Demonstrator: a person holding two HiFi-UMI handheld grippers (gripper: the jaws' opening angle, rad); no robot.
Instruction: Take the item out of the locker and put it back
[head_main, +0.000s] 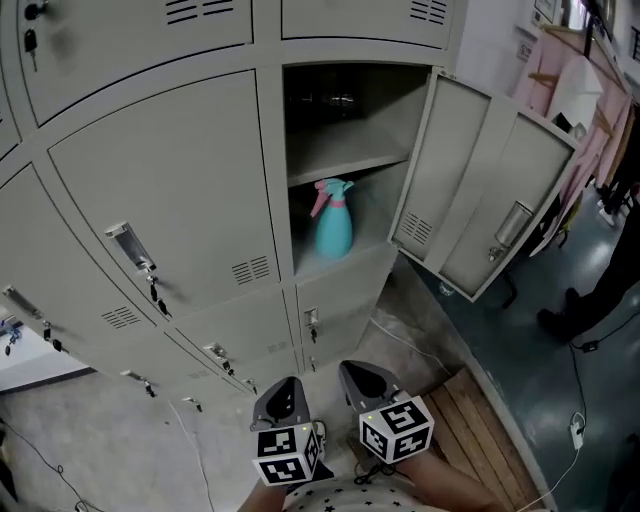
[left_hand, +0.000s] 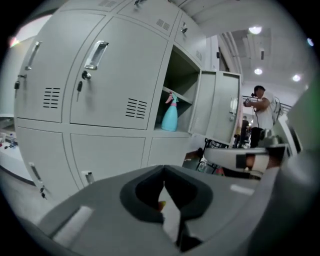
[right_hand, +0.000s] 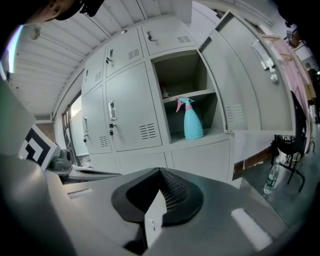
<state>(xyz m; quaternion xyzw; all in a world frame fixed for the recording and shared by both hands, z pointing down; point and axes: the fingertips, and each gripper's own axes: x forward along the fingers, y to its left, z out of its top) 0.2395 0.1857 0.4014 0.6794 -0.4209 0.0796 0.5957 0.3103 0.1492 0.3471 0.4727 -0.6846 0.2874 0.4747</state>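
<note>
A teal spray bottle (head_main: 333, 220) with a pink nozzle stands upright on the floor of the open locker (head_main: 385, 120), under its inner shelf. The bottle also shows in the left gripper view (left_hand: 170, 116) and in the right gripper view (right_hand: 192, 122). The locker door (head_main: 470, 190) is swung wide to the right. My left gripper (head_main: 285, 398) (left_hand: 164, 172) and right gripper (head_main: 365, 380) (right_hand: 160, 172) hang side by side well below and in front of the locker. Both are shut with nothing between their jaws, and both are far from the bottle.
Shut locker doors with handles and hanging keys (head_main: 150, 285) fill the left. A wooden pallet (head_main: 490, 430) lies on the floor at lower right, with cables (head_main: 575, 425) nearby. A person's leg (head_main: 590, 300) stands at the right. Another person (left_hand: 260, 112) stands far behind the open door.
</note>
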